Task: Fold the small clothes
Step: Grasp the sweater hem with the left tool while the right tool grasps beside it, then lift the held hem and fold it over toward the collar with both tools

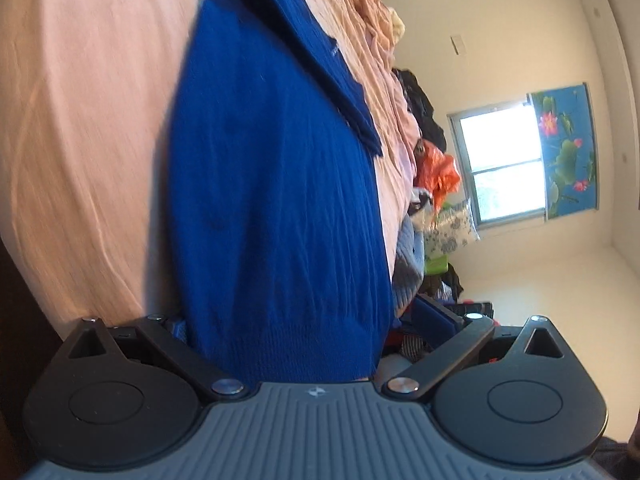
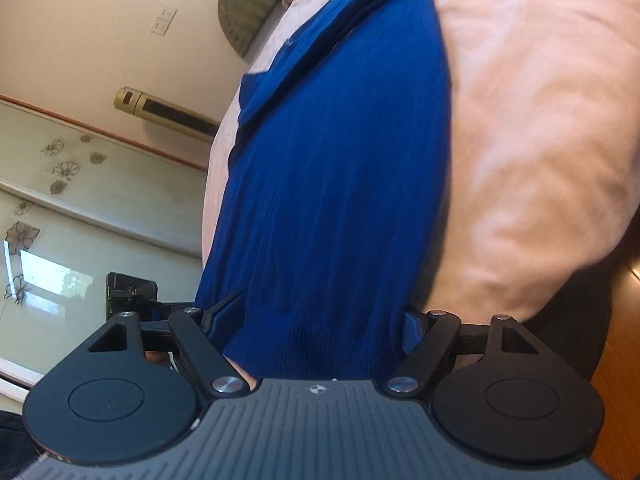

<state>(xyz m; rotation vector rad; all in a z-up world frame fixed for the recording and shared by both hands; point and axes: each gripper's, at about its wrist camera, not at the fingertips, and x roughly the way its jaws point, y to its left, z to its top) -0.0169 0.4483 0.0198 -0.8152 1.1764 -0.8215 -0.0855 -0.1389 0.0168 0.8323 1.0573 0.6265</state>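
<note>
The blue knit sweater lies on the pink bed sheet near the bed's edge, one sleeve already laid across its body. Its ribbed hem fills the gap between the fingers of both the left gripper and the right gripper; whether either is clenched I cannot tell. Judging by this, the sides are folded and the bottom-to-top fold remains.

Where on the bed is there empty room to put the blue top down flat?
Bare pink sheet lies beside the blue sweater, on the side away from the window. The window side is crowded with piled clothes. In the right wrist view, open sheet also borders the sweater.
</note>
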